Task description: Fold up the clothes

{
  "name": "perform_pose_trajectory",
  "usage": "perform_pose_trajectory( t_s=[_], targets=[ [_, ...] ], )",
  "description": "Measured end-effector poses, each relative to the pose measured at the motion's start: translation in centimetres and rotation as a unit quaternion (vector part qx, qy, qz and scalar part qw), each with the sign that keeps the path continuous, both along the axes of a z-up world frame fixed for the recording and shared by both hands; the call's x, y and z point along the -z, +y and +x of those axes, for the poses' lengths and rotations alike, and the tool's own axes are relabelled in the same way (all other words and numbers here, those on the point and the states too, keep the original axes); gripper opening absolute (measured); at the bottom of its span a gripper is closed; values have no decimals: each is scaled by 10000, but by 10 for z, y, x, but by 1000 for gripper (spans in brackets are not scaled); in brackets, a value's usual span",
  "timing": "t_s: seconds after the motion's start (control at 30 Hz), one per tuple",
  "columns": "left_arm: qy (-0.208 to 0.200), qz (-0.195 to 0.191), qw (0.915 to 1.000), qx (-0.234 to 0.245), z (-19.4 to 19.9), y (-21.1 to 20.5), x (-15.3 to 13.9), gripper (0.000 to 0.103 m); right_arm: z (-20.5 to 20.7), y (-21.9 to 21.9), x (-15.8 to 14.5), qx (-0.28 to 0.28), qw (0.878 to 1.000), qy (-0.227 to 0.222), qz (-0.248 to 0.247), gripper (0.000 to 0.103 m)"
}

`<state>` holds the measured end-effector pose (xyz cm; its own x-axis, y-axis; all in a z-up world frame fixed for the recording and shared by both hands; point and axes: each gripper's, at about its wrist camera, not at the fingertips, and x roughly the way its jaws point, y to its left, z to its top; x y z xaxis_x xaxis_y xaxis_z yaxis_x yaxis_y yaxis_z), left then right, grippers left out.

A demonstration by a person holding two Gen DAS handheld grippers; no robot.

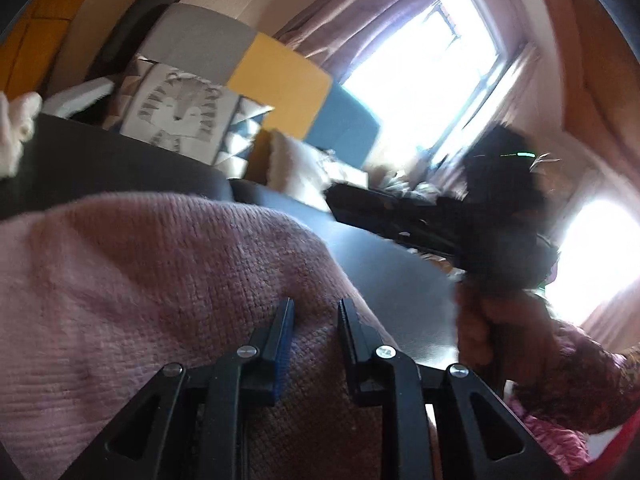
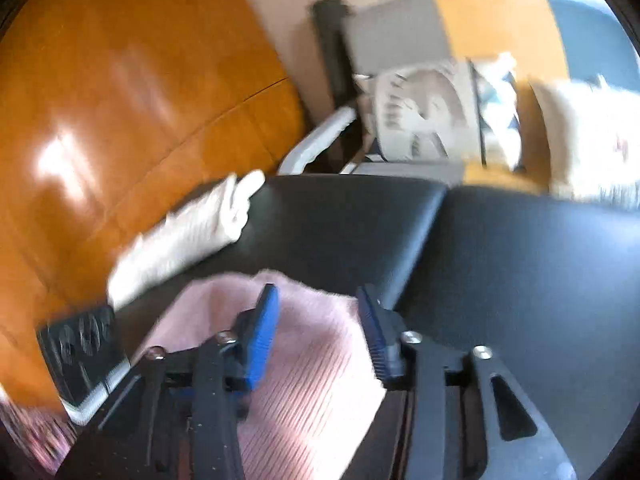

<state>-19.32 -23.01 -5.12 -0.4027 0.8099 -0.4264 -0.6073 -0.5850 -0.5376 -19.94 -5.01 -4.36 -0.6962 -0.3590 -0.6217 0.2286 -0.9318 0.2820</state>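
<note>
Looking along the left gripper (image 1: 316, 316), found its jaws clenched on a bunched fold of the pink knit sweater (image 1: 160, 280), the cloth squeezed between both pads. Noted the rest of that sweater heaped to the left of the fingers, on the near part of the black table (image 1: 380, 272). Further right, spotted a person's hand (image 1: 480, 328) in a patterned sleeve (image 1: 580, 380) carrying the right gripper (image 1: 340, 204), blurred, tips above the bare tabletop and apart from the sweater, nothing caught in them.

Through the right wrist camera, saw the right gripper (image 2: 316, 316) released, blue pads standing apart, the sweater (image 2: 312, 380) lying under and between them without being pinched. Just left of it, made out a dark flat device (image 2: 80, 344) at the table's edge, too smeared to identify. Beyond, picked out a white garment (image 2: 180, 240) draped over the table's left edge.

Past the table, registered an animal-print cushion (image 1: 180, 108) against a sofa back (image 1: 280, 76) patched in grey, yellow and blue, then a bright window (image 1: 432, 80) with pink curtains (image 1: 360, 12).
</note>
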Motion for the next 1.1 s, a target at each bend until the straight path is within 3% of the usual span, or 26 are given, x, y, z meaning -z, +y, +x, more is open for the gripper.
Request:
perform_pose_trajectory(
  t_s=[0.1,0.17,0.3,0.37,0.53,0.63,0.73,0.8,0.87,1.0,1.1],
  targets=[
    [314,-130,9973,-648,-3,-22,-31,22,8,-18,-1,-202,9995,-6,262,20],
    [336,-419,9915,-1183,-11,-39,-34,22,3,-24,6,-218,9993,-132,271,14],
    [-497,-1001,9799,-1652,-32,-55,-21,22,-8,-32,28,55,9973,-256,680,2],
    [-798,-890,9786,-1676,-41,-61,-12,22,-9,-30,40,270,9955,-266,865,0],
    [-844,-691,9807,-1623,-46,-65,-10,22,-17,-15,60,821,9954,-213,437,0],
    [-996,-559,9815,-1538,-50,-68,-7,22,-23,-16,53,607,9965,-318,472,0],
    [-1278,-361,9807,-1434,-49,-83,-15,22,-7,-12,24,554,9979,-272,193,4],
    [-1162,-388,9816,-1466,-34,-95,-26,22,22,-17,3,513,9987,35,-30,13],
    [-914,-548,9835,-1463,-13,-105,-35,22,49,-32,-4,305,9995,100,59,15],
    [-427,-757,9860,-1420,18,-116,-44,22,97,-68,4,18,9978,230,628,15],
    [16,-1361,9825,-1273,33,-100,-35,23,111,-87,20,17,9943,206,1050,15]
  ],
)
